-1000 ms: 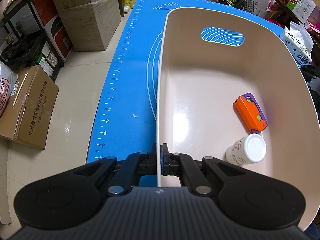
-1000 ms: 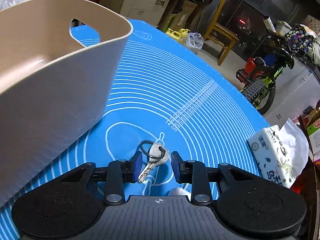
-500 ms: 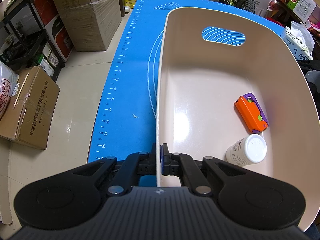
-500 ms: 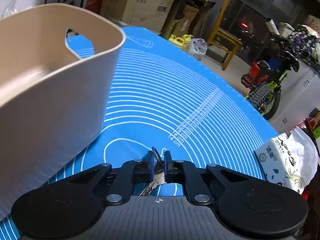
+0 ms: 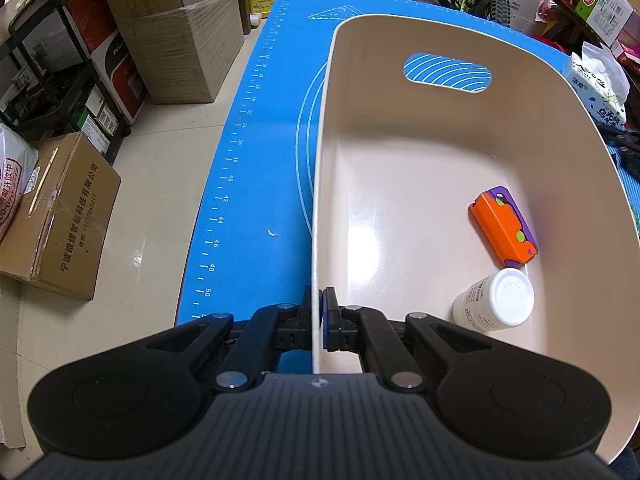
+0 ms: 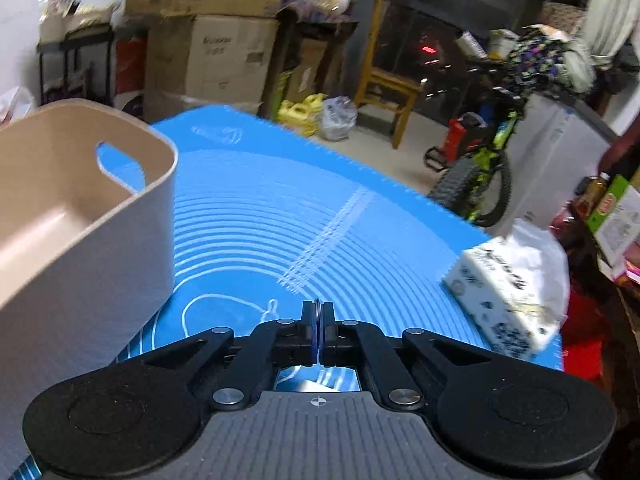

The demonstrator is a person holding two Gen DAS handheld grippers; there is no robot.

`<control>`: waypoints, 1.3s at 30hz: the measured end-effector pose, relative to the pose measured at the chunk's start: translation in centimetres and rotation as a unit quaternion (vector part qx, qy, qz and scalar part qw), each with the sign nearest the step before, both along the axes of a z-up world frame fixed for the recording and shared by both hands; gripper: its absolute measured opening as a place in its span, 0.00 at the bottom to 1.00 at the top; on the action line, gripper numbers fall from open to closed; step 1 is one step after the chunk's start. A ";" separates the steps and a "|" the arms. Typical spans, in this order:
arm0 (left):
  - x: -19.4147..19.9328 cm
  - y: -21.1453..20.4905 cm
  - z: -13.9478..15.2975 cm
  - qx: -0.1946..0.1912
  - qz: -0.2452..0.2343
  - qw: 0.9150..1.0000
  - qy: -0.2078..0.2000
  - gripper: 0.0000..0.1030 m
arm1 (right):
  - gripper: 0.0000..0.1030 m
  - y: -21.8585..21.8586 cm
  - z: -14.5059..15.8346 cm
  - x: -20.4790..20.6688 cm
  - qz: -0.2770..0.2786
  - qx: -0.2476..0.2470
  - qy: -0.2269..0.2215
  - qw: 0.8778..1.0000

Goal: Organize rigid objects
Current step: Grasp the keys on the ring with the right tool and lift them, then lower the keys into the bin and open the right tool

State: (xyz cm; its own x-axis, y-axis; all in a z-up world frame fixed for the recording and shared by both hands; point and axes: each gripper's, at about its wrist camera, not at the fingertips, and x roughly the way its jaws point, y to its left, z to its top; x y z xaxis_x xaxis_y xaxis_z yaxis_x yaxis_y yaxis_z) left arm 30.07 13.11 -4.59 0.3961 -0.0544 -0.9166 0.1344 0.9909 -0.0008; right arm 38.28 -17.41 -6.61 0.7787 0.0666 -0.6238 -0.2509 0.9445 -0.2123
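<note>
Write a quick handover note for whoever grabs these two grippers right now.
Left gripper: shut on the near rim of the beige plastic basket, steadying it on the blue mat.
Right gripper: jaws just closed on the dark key ring; keys hidden below.
Done: orange-and-purple block and white lidded bottle lie in the basket.
Left: drop the keys in.

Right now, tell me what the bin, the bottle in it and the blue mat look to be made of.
Bin: probably smooth plastic, beige; a soft glare shows on its floor and its wall is thin.
Bottle: likely white plastic, matte cap, printed label.
Mat: seemingly silicone or rubbery sheet, flat blue with printed white rulings.
</note>
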 end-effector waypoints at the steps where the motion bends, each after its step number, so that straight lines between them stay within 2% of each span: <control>1: 0.0 0.0 0.0 0.000 0.000 1.000 0.000 0.04 | 0.13 -0.1 0.5 -0.6 -0.006 0.003 -0.008 1.000; 6: 0.0 0.0 0.0 0.001 0.000 1.000 -0.001 0.04 | 0.13 -0.5 3.0 -3.1 -0.021 0.012 -0.035 0.999; 17: 0.0 -0.1 0.1 0.003 0.002 1.000 -0.001 0.04 | 0.13 0.5 9.5 -6.8 -0.036 0.074 -0.089 0.993; 25: 0.0 -0.2 0.1 0.005 0.005 1.000 -0.001 0.04 | 0.13 3.6 12.4 -8.1 -0.001 0.106 -0.110 0.988; 31: -0.1 -0.2 0.2 0.005 0.005 1.000 -0.003 0.04 | 0.13 7.2 12.9 -8.6 0.036 0.106 -0.105 0.988; 39: -0.2 -0.3 0.3 0.005 0.006 1.000 -0.005 0.04 | 0.13 12.9 10.4 -8.8 0.081 0.099 -0.051 0.990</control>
State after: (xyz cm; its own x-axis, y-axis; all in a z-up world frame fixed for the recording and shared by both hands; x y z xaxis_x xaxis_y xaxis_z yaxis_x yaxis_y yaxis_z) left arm 29.92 12.85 -4.25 0.4068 -0.0406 -0.9126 0.1215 0.9925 0.0100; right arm 29.44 -4.55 3.77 0.8056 0.3094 -0.5053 -0.3896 0.9191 -0.0584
